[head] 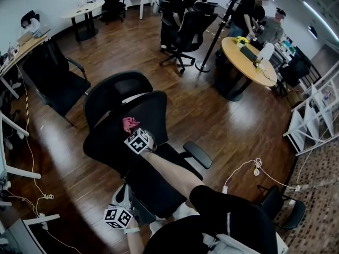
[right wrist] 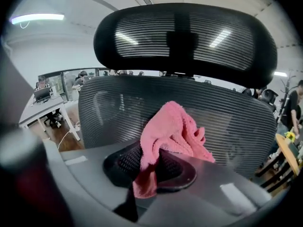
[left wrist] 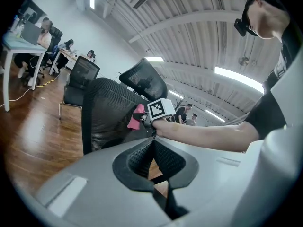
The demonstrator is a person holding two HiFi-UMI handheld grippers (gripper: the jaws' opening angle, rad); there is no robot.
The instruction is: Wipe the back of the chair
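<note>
Mostly black mesh chair back (right wrist: 118, 112), crumpled pink cloth (right wrist: 173, 131)

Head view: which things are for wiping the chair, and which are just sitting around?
For the job: pink cloth, clamped in the right gripper; the mesh chair back in front of it.
Just about: round table, coat stand, empty black chair on the left, white cable on the floor.

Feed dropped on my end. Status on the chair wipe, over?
Right gripper shut on pink cloth, cloth on the chair back, below the headrest. Left gripper shut, empty, held low. Nothing in the way.
</note>
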